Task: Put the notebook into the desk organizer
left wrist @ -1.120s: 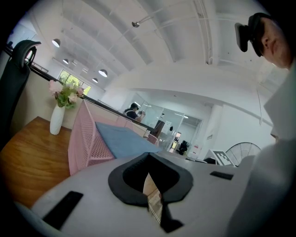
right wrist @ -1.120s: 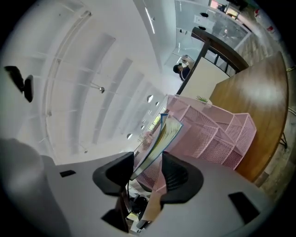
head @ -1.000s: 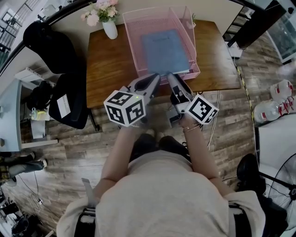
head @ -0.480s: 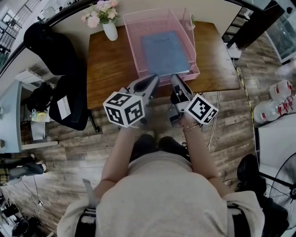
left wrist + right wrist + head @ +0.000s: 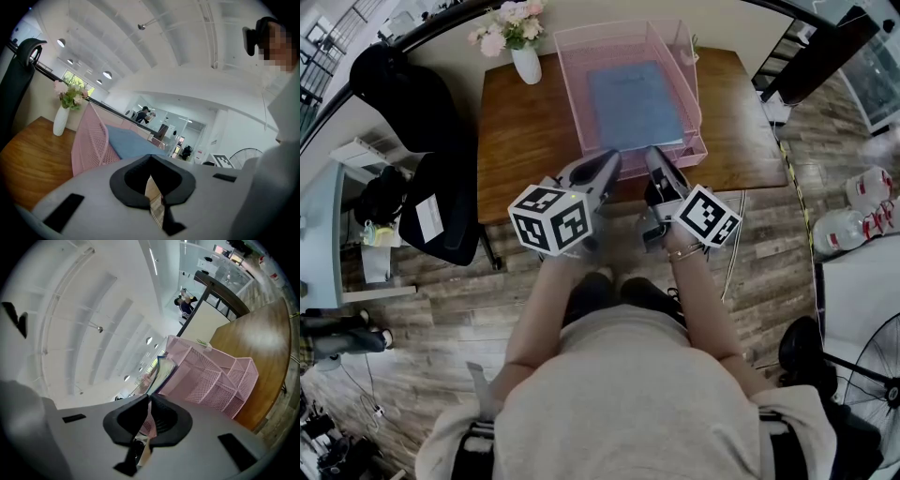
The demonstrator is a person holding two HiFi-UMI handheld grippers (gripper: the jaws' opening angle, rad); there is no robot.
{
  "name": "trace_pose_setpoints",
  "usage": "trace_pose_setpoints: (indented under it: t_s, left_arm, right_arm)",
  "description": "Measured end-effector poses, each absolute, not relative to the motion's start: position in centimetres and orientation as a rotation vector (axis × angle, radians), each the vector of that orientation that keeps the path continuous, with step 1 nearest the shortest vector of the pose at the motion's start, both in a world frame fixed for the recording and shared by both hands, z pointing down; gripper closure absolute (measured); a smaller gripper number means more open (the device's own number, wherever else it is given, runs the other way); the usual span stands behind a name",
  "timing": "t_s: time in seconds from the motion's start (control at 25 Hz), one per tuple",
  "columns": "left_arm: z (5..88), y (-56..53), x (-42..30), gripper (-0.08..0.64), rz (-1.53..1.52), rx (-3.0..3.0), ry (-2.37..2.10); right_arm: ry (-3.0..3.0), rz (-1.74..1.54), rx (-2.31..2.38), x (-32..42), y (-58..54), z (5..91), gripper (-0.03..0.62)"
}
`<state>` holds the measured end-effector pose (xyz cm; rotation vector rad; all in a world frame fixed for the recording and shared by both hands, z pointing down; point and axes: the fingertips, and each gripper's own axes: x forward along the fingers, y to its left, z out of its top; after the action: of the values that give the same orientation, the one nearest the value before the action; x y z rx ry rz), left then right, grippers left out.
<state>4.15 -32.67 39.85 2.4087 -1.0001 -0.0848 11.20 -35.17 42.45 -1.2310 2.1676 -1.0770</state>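
The blue notebook lies flat inside the pink mesh desk organizer on the wooden desk. Both grippers hover at the desk's front edge, just short of the organizer. My left gripper is shut and holds nothing. My right gripper has just been closing and is shut, with nothing between its jaws. In the left gripper view the left gripper faces the organizer and the notebook. The right gripper points at the organizer.
A white vase of flowers stands at the desk's back left corner. A black office chair sits left of the desk. Water bottles stand on the floor at the right, and cables run past the desk's right edge.
The right gripper's jaws have come together. Both hands stay almost where they were, and the notebook lies unmoved in the organizer.
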Motion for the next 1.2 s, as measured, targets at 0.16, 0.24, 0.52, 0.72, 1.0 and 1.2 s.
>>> trace_pose_setpoints:
  t_s: [0.16,0.24,0.52,0.72,1.0,1.2]
  left_arm:
    - [39.8,-33.2,4.1,0.548,-0.083,2.408,-1.002]
    - [39.8,-33.5,3.9,0.548,-0.083,2.407,-1.003]
    - [40.0,-34.1,3.8,0.548,-0.084,2.400,-1.013]
    - [40.1,-33.9,4.1,0.548,-0.075,2.401,-1.006]
    - [40.1,-33.4,4.7,0.548,-0.068,2.406,-0.992]
    - [40.0,-33.1,5.0,0.548,-0.067,2.414,-0.983]
  right_arm:
    - [2.162,-1.084,-1.231,11.2,-36.0,42.3,0.578]
    - [2.162,-1.085,-1.232,11.0,-36.4,42.3,0.578]
    - [2.149,-1.098,-1.226,11.1,-37.1,42.5,0.578]
    - [2.148,-1.109,-1.224,11.1,-37.2,42.7,0.578]
    - [2.134,-1.119,-1.216,11.5,-36.8,42.6,0.578]
    - [2.151,-1.076,-1.201,11.8,-36.4,41.5,0.578]
